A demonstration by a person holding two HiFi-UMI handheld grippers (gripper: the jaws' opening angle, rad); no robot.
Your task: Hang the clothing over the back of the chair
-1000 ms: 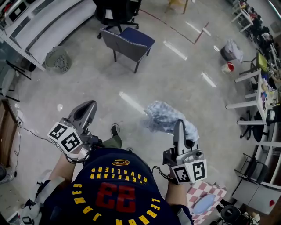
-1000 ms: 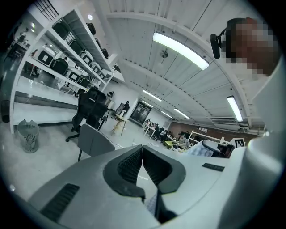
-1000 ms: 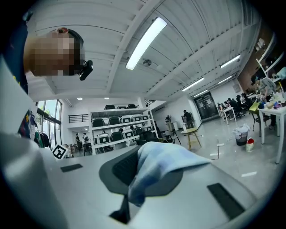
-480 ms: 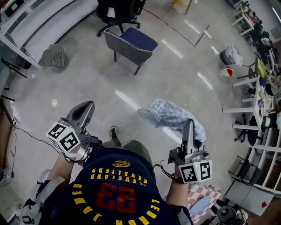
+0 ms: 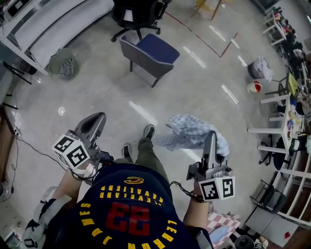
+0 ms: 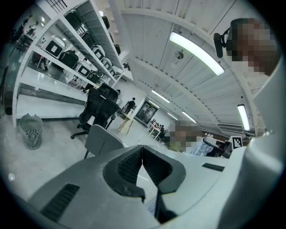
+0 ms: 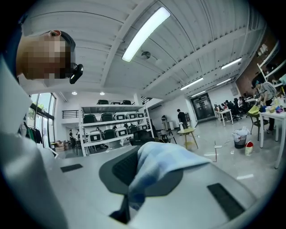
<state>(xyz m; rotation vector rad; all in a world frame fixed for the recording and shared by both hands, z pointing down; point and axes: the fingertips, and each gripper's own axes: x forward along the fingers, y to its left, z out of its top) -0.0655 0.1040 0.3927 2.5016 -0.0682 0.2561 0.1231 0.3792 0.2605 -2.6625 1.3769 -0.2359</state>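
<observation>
The chair (image 5: 148,52) has a blue seat and a grey back and stands on the floor ahead, beyond both grippers. A light blue checked piece of clothing (image 5: 193,132) hangs from my right gripper (image 5: 210,137), which is shut on it. In the right gripper view the cloth (image 7: 166,160) bunches over the jaws of the right gripper (image 7: 136,154). My left gripper (image 5: 96,118) is at the left, level, with nothing in it. In the left gripper view the left gripper (image 6: 142,148) has its jaw tips touching, and the chair's grey back (image 6: 100,140) shows past them.
A black office chair (image 5: 137,13) stands behind the blue one. White shelving (image 5: 46,26) and a wire bin (image 5: 62,64) are at the left. A white bag (image 5: 261,68), a red bucket (image 5: 252,88) and desks (image 5: 284,114) line the right side. The person's shoe (image 5: 148,131) is forward.
The person has stepped forward, one foot now ahead. Both grippers have travelled along with the body, and the clothing still hangs from the right one.
</observation>
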